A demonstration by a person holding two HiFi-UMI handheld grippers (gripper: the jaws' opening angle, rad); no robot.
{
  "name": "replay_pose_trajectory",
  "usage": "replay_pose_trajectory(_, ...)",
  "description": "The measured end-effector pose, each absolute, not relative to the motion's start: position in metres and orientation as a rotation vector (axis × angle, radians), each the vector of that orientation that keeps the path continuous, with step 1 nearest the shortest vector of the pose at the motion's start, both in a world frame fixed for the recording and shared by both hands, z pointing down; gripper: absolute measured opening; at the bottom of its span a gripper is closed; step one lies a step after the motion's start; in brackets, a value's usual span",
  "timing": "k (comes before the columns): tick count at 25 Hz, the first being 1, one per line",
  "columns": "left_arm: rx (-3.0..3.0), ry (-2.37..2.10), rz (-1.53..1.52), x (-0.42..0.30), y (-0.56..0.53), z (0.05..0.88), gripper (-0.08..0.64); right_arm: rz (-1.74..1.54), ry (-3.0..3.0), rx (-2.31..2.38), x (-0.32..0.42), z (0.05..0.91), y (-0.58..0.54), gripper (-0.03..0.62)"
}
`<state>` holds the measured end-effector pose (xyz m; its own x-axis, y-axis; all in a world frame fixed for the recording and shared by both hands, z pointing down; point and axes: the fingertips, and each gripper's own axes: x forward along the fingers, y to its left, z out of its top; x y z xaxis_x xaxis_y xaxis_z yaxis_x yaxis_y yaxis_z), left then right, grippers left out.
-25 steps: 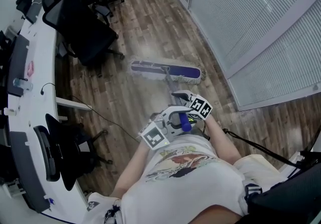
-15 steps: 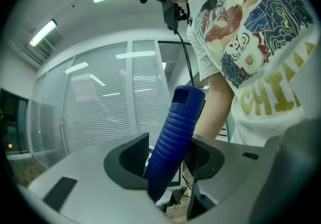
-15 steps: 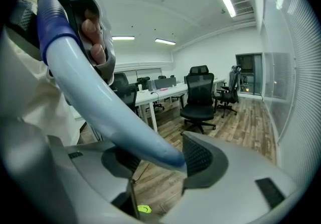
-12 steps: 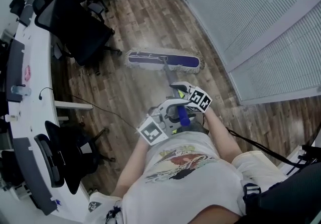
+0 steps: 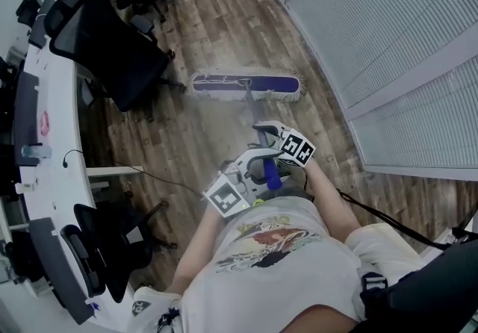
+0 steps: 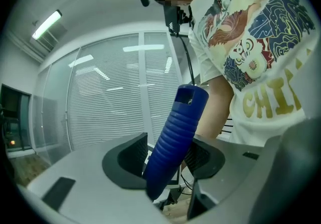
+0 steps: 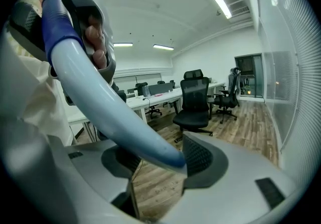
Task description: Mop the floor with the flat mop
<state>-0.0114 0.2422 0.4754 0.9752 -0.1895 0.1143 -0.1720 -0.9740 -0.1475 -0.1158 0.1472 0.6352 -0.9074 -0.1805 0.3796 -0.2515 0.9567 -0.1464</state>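
Over the last second the curved white desk (image 5: pixel 56 100) at the left of the head view has been brought nearer the person. The mop head (image 5: pixel 245 86) of the flat mop has been carried further up the wood floor (image 5: pixel 202 25), so its left end is now just beside the base of the black office chair (image 5: pixel 112 48). More of the blinded glass wall (image 5: pixel 388 33) at the right has been passed. A forward stroke is judged to be under way, with a fresh strip covered and much floor ahead left unmopped. The jaws of the left gripper (image 6: pixel 168 153) have just been eased a little wider. The blue ribbed grip (image 6: pixel 176 132) at the mop's top end is nonetheless seen between them, a pad seemingly against each side, so it is taken as loosely held, not released. The right gripper (image 7: pixel 160 157) is closed partway on the pale pole (image 7: pixel 100 102) lower down, which is laid slantwise across its pads. The mop head is spread flat on the floor well ahead of both grippers. The pole slopes down from them to its middle.
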Motion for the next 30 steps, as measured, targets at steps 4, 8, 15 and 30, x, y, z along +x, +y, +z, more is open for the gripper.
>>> replay_pose_trajectory(4, -2.971, 0.315, -0.171, 0.008, 0.176, 0.469, 0.186, 0.296, -2.763, 0.297, -0.099, 0.633, 0.086, 0.212)
replay_pose_trajectory(8, -2.968, 0.377, -0.157, 0.014, 0.109, 0.459, 0.186, 0.327, -2.804, 0.279, -0.092, 0.623, 0.024, 0.212)
replay_pose_trajectory(15, -2.97, 0.425, -0.225, 0.022, 0.027, 0.473, 0.197, 0.267, -2.777, 0.206, -0.089, 0.634, -0.056, 0.212)
replay_pose_trajectory(30, -2.98, 0.45, -0.205, -0.03, -0.1, 0.487, 0.209, 0.205, -2.738, 0.154, -0.139, 0.645, -0.183, 0.213)
